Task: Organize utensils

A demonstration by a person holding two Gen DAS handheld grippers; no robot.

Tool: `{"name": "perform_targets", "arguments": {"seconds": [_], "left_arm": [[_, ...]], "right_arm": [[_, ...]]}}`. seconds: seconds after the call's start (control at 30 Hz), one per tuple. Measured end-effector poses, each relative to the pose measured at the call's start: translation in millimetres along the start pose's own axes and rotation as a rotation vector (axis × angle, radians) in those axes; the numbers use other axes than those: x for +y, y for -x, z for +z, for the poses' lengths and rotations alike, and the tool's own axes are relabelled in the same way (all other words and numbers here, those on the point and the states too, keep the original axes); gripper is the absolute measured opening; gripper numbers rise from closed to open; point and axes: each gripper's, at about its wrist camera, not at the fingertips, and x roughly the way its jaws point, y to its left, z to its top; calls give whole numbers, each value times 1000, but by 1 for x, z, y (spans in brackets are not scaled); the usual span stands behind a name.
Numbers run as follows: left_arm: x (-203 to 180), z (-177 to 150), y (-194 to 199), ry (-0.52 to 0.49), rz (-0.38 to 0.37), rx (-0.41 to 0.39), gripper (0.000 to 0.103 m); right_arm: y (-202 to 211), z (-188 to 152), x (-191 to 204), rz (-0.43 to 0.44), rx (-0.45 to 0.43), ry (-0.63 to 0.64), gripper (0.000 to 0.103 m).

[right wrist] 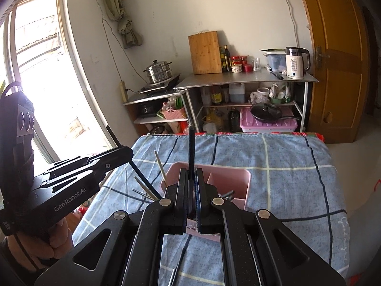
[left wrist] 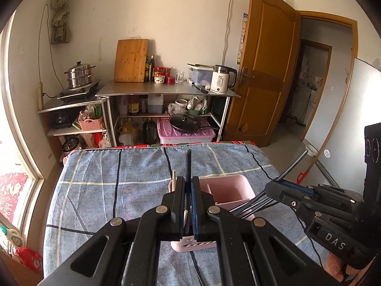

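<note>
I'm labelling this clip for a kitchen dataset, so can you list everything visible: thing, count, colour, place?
Utensil holder: one, pink, divided, on the bed cover under both grippers.
Chopsticks: several, dark ones and pale ones, leaning in the holder; one dark chopstick in the left gripper, another in the right.
Bed cover: one, blue check.
Cutting board: one, wooden, leaning on the wall.
Kettle: one, white and black, on the metal table.
Steamer pot: one, steel, on the stove.
Storage box: one, pink, under the table, lidded pan on top.
Door: one, brown, open.
Left gripper: black, fingers shut on a chopstick.
Right gripper: black, fingers shut on a chopstick.
</note>
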Motion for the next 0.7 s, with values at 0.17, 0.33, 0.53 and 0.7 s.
{"name": "perform_targets", "arguments": {"seconds": [0.17, 0.33, 0.53, 0.7], "left_arm": [[3, -7, 5, 5, 3, -2, 5], [-1, -13, 18, -6, -3, -16, 5], [-8, -30, 44, -18, -8, -40, 5], [-13, -62, 65, -19, -20, -39, 5]], "right_arm": [[-1, -6, 2, -12, 18, 4, 11], [11, -9, 2, -17, 1, 4, 11], [34, -21, 5, -22, -26, 12, 12], [54, -43, 7, -23, -37, 17, 12]]}}
